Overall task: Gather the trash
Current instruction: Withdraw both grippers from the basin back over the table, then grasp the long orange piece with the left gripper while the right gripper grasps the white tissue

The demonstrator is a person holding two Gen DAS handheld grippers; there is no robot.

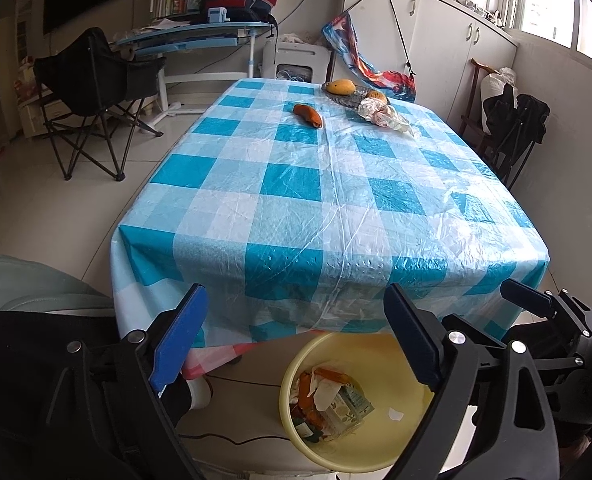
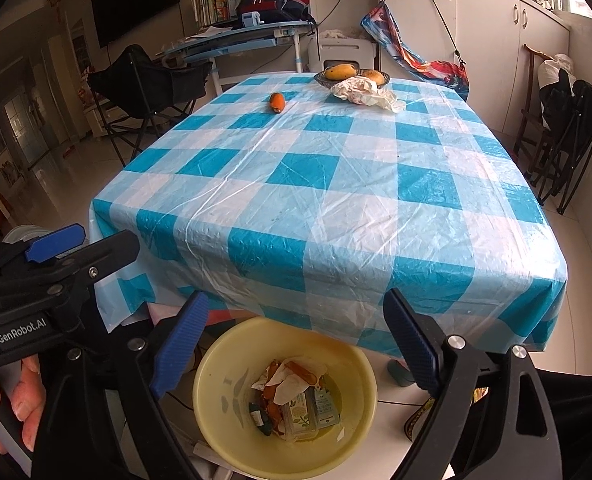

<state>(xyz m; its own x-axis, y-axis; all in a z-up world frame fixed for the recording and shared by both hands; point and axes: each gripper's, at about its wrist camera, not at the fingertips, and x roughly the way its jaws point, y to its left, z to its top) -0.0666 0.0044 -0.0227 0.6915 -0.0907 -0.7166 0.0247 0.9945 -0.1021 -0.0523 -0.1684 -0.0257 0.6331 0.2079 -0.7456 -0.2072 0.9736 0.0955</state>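
Note:
A yellow bin (image 1: 408,436) (image 2: 232,432) stands on the floor at the table's near edge, holding peels, paper scraps and a green carton. My left gripper (image 1: 296,344) is open and empty above it. My right gripper (image 2: 296,344) is open and empty above it too. On the blue checked table (image 1: 296,184) (image 2: 316,184), at the far end, lie an orange peel (image 1: 307,115) (image 2: 277,102) and a crumpled white plastic wrapper (image 1: 384,116) (image 2: 366,94).
A dark fruit dish (image 1: 346,94) (image 2: 322,79) with two mangoes sits behind the wrapper. Black folding chairs stand left (image 1: 92,92) and right (image 1: 512,128) of the table. A blue desk (image 1: 192,36) and white cabinets (image 1: 436,32) line the back.

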